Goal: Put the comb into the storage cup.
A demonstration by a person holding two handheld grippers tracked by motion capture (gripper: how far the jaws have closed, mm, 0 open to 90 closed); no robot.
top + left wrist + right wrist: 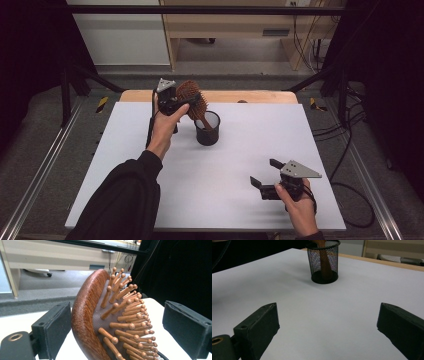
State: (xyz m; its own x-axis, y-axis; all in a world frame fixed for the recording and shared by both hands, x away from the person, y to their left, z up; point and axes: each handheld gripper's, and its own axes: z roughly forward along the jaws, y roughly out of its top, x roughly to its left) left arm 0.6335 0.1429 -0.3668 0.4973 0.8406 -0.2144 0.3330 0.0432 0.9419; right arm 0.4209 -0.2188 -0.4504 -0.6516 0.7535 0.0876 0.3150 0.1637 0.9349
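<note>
A wooden paddle hairbrush (192, 97) stands handle-down in a black mesh cup (207, 129) at the back middle of the white table (125, 165). My left gripper (173, 98) is open, its jaws on either side of the brush head. In the left gripper view the brush's back (83, 315) lies close to the left pad, while the right pad stands well off the bristles. My right gripper (264, 172) is open near the front right, just above the table, with nothing between its jaws. The right gripper view shows the cup (314, 261) with the handle (325, 265) inside.
The white top sits on a wooden table whose edge (260, 96) shows at the back. Metal rails (45, 165) run along both sides, and cables (350, 150) trail on the floor at the right. Pale cabinets (225, 25) stand beyond the table.
</note>
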